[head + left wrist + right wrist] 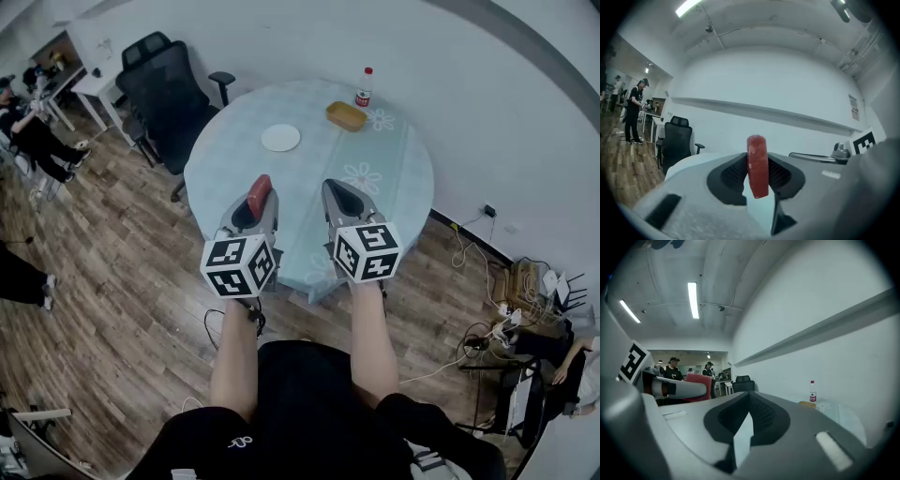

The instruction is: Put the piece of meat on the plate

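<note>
A red piece of meat (259,195) stands on edge between the jaws of my left gripper (257,201), which is shut on it and held level over the near edge of the round table (394,178). In the left gripper view the meat (757,164) sticks up and hangs down past the pads. The white plate (280,138) lies empty on the table's far left part, well ahead of the meat. My right gripper (337,190) is beside the left one, shut with nothing in it; its view (749,401) shows the jaws meeting at the tip.
A tan basket bowl (346,115) and a red-capped bottle (364,87) stand at the table's far side. A black office chair (167,86) is at the table's left. People stand and sit at desks far left. Cables and a power strip (502,323) lie on the floor at right.
</note>
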Motion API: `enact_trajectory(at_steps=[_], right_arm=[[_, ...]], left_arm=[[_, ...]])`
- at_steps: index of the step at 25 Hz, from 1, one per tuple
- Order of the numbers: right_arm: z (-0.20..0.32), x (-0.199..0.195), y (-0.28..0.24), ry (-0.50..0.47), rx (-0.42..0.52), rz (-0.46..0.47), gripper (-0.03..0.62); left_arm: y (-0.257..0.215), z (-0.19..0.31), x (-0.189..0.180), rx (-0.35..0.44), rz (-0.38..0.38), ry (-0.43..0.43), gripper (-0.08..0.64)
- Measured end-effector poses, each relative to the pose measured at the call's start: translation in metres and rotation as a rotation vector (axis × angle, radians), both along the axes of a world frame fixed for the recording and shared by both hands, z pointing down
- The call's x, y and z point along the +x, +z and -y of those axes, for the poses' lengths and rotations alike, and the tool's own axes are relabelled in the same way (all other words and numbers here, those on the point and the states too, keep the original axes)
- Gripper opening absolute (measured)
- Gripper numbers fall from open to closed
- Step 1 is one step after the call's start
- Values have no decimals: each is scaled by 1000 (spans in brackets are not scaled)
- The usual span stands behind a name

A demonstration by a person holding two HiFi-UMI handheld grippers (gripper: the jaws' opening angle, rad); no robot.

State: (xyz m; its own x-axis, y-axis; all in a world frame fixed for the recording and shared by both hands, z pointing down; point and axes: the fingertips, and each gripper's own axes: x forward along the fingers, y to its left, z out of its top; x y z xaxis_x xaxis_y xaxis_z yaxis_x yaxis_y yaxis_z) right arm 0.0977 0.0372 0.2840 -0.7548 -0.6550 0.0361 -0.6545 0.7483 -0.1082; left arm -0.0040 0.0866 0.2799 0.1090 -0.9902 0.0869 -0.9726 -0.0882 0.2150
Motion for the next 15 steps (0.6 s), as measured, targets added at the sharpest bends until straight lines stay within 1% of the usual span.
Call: enact_trajectory(at_steps=[4, 8, 11, 15], right_arm=[[-1, -6, -4, -40, 6, 22, 8], [8, -6, -7, -7, -17, 96, 8], [15, -12, -3, 25, -31, 116, 9], [14, -42, 6, 0, -51, 137, 9]], left_arm=[[-1, 0, -1, 3, -5, -6, 89], [-1, -6, -8, 4, -2, -24, 89], [3, -14, -25, -10, -3, -59, 89], [16, -26, -61, -39, -16, -119, 89]])
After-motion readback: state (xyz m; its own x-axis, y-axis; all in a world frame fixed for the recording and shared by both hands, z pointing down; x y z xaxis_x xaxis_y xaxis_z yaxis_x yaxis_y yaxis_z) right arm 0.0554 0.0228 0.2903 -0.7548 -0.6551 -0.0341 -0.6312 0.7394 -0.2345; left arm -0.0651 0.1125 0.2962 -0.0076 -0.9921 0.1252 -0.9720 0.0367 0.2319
